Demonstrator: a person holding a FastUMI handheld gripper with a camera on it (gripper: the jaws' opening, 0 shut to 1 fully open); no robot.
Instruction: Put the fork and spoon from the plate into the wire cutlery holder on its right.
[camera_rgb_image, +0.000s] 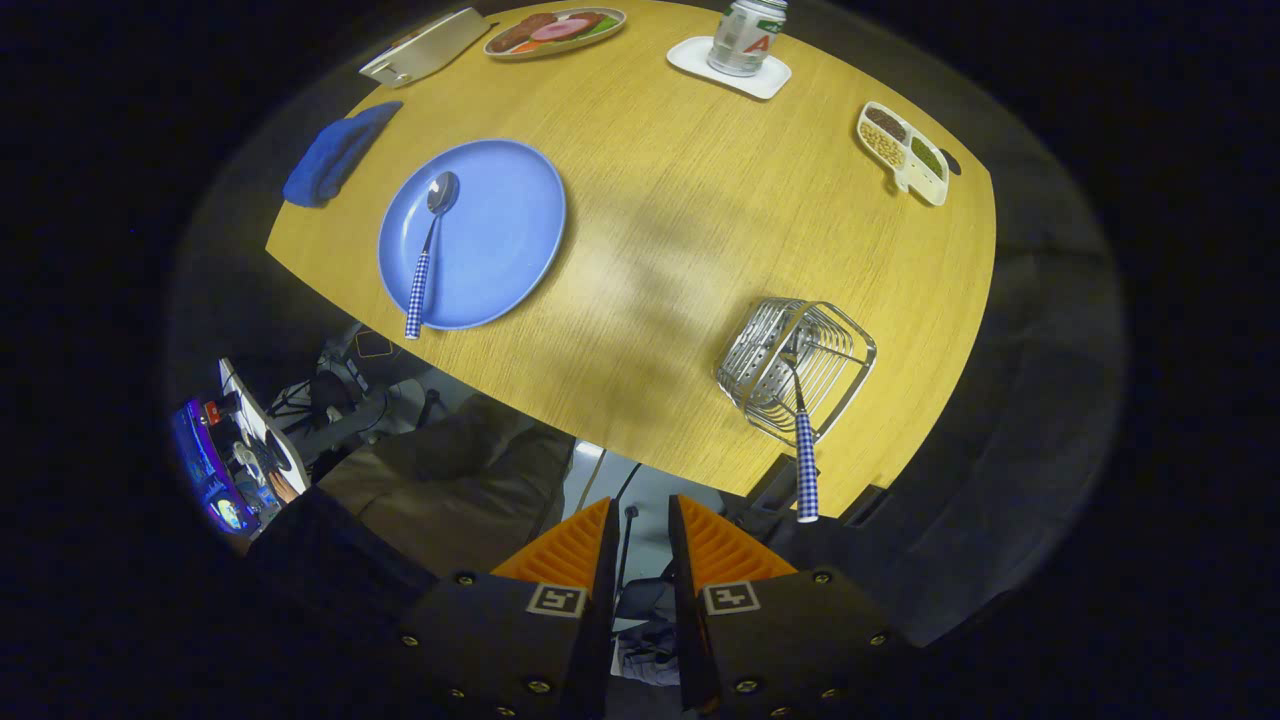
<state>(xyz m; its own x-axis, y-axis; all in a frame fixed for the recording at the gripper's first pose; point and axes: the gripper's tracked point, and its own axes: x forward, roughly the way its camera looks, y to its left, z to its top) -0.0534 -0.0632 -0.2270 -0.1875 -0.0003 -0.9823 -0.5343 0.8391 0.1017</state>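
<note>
A blue plate (490, 235) lies on the wooden table (680, 220), far ahead and to the left of my fingers. On it rests the spoon (428, 250), bowl away from me, its checked handle sticking out over the plate's near rim. The wire cutlery holder (797, 365) stands to the right of the plate near the table's front edge. A fork (804, 440) with the same checked handle stands in it, handle leaning out toward me. My gripper (640, 525) hovers high above the table's near edge, fingers a narrow gap apart with nothing between them.
A blue cloth (335, 155) lies left of the plate. At the table's far side sit a white box (425, 47), an oval dish of food (555, 32), a jar (745, 38) on a white coaster, and a divided snack dish (903, 152). A person's legs (440, 480) are below the table edge.
</note>
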